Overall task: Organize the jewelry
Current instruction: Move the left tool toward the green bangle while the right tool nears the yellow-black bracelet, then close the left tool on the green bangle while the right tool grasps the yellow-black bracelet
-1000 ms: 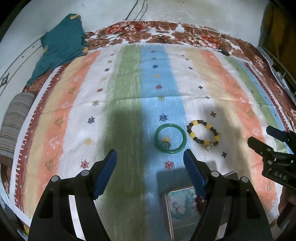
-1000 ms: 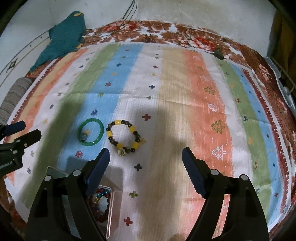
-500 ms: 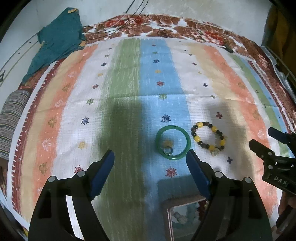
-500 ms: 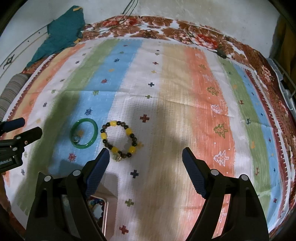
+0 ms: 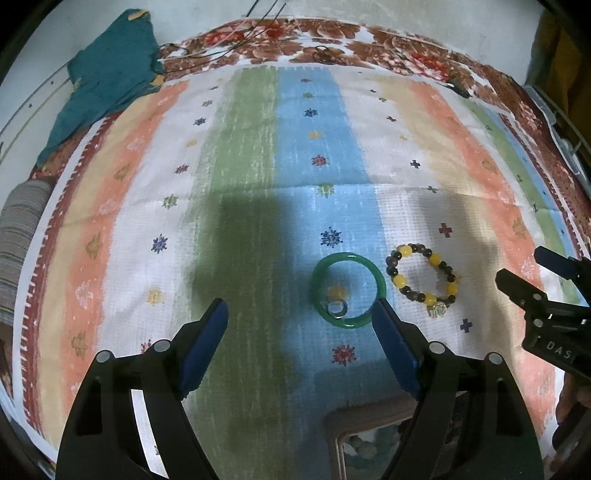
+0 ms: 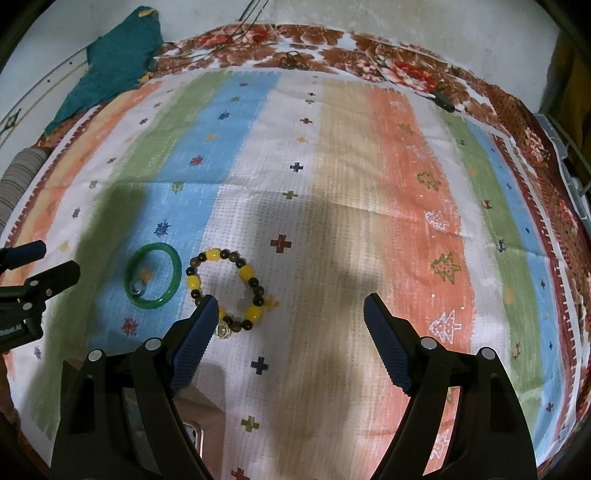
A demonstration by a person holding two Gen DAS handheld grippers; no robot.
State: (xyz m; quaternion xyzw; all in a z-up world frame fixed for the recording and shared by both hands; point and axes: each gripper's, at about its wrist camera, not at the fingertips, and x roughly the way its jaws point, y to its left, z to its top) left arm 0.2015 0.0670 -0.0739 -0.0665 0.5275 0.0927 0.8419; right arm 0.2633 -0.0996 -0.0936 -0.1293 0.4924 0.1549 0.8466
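Observation:
A green bangle [image 5: 348, 290] lies flat on the striped cloth with a small ring [image 5: 336, 308] inside it. A bracelet of yellow and dark beads [image 5: 423, 280] lies just right of it. My left gripper [image 5: 300, 325] is open and empty, just short of the bangle. In the right wrist view the bangle [image 6: 153, 276] and the beaded bracelet [image 6: 226, 291] lie at the left. My right gripper [image 6: 289, 317] is open and empty, its left finger at the bracelet's near edge. A box [image 5: 365, 439] holding beads sits under the left gripper, mostly hidden.
A striped cloth [image 6: 388, 177] covers the surface over a floral one. A teal garment [image 5: 103, 85] lies at the far left corner. A striped roll [image 5: 18, 236] sits at the left edge. Thin cords [image 5: 266, 14] run along the far edge.
Both grippers have moved forward toward the jewelry, which now sits lower and nearer in both views. The box has slid further out of sight. Nothing was picked up.

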